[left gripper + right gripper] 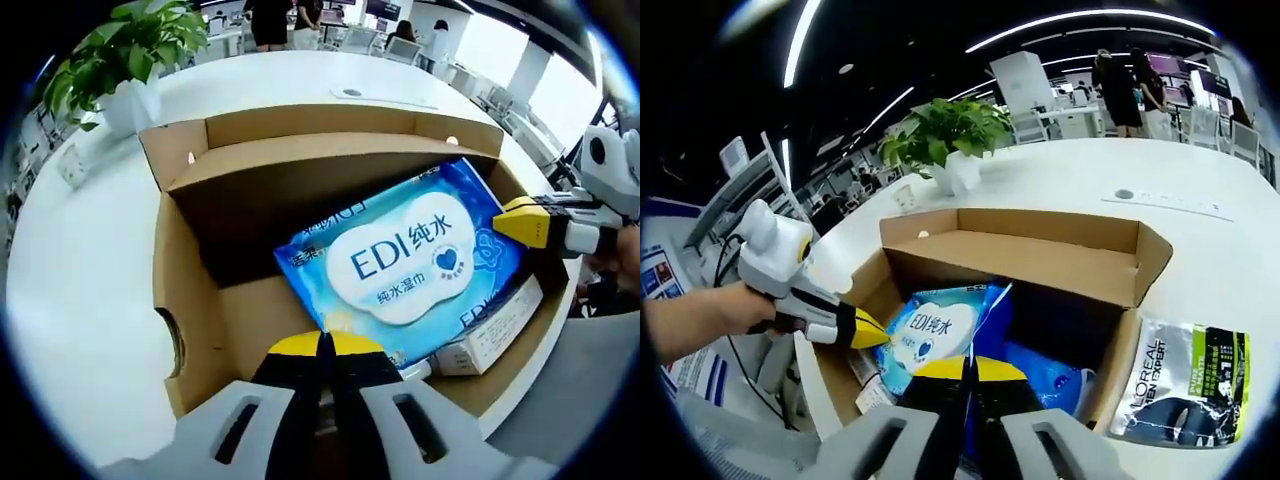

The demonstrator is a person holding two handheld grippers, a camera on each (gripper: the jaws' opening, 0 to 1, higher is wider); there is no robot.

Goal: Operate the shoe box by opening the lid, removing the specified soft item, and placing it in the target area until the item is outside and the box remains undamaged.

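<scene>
Open box, wipes pack inside, both grippers at its edges.

Left gripper jaws pressed together, holding nothing; right gripper jaws likewise closed, at the wipes pack lying tilted in the box over a small carton. A sachet lies beside the box on the white surface; plant behind, office beyond.

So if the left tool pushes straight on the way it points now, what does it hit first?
Most likely the wipes pack lying in the box. The left tool, jaws closed, sits right at the pack's near edge, though depth is hard to judge.
</scene>
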